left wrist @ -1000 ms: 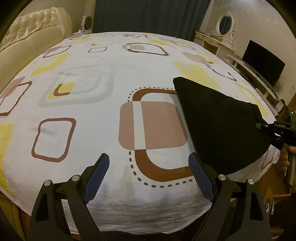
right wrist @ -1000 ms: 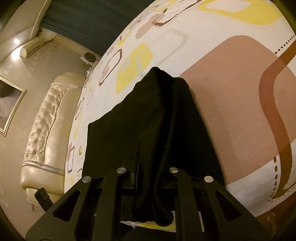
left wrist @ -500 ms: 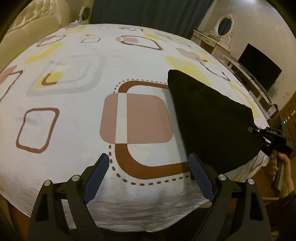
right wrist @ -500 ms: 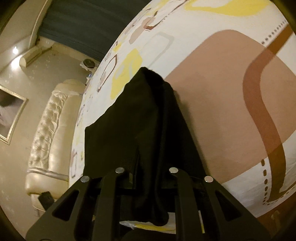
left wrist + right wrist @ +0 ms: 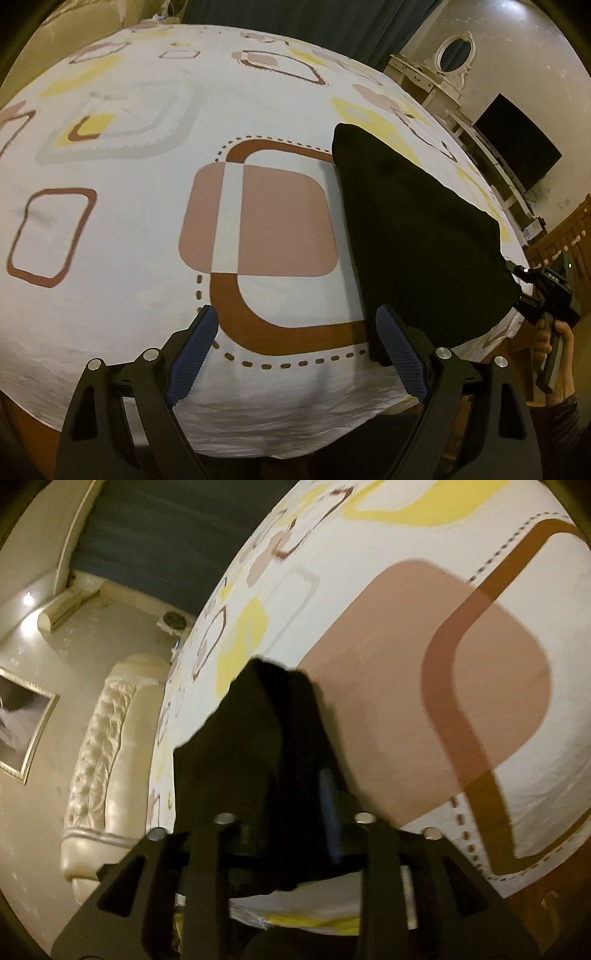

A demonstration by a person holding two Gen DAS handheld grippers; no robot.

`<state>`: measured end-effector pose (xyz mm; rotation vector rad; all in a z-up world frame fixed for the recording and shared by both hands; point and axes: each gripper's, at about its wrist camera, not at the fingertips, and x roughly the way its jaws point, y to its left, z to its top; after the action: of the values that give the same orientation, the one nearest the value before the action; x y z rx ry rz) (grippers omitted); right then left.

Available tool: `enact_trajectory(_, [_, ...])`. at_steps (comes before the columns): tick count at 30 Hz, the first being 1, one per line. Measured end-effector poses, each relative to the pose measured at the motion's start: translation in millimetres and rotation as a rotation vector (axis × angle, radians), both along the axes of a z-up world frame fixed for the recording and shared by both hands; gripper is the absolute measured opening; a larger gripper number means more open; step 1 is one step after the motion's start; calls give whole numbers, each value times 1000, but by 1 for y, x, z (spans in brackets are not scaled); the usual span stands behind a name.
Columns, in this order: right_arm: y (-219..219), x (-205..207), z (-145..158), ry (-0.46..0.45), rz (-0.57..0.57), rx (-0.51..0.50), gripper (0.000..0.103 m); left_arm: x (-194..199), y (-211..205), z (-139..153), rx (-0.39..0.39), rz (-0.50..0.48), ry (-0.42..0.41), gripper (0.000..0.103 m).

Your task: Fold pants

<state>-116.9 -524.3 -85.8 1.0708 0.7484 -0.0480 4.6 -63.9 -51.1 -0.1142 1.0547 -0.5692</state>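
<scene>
The black pants [image 5: 413, 236] lie folded on the right side of the patterned bed sheet [image 5: 147, 229], reaching to the bed's near edge. My left gripper [image 5: 295, 350] is open and empty; its right blue pad [image 5: 400, 350] is at the pants' near corner. My right gripper [image 5: 517, 280] shows at the pants' right corner, hand on its handle. In the right wrist view the pants [image 5: 266, 731] drape between the right gripper's fingers [image 5: 291, 812], which are a little apart; a blue pad [image 5: 328, 805] shows beside the cloth. The image is blurred there.
A cream tufted headboard [image 5: 107, 753] stands at the far end of the bed. A dressing table with an oval mirror [image 5: 452, 55] and a dark TV [image 5: 517, 147] stand to the right. Dark curtains [image 5: 295, 18] hang behind.
My left gripper moved right, toward the pants' near corner. My right gripper's jaws have spread a little around the cloth, and its view has tilted and blurred.
</scene>
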Motion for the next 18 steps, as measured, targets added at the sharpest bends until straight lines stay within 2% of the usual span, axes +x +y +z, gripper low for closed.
enact_trajectory(1, [-2, -3, 1, -15, -16, 3, 69, 2, -1, -2, -14, -2, 14, 86])
enact_trajectory(4, [-8, -6, -5, -74, -6, 123, 71, 10, -4, -8, -86, -14, 77, 86])
enact_trajectory(7, [-6, -3, -14, -83, 17, 190, 75, 18, -10, -16, -168, -38, 143, 86])
enact_trajectory(11, [0, 4, -23, -41, 71, 191, 75, 25, -23, -23, -235, -76, 188, 86])
enact_trajectory(15, [7, 8, -31, -48, 117, 237, 77, 29, -41, -23, -263, -122, 193, 86])
enact_trajectory(18, [15, 15, -30, -50, 157, 227, 80, 35, -52, -28, -313, -150, 244, 86])
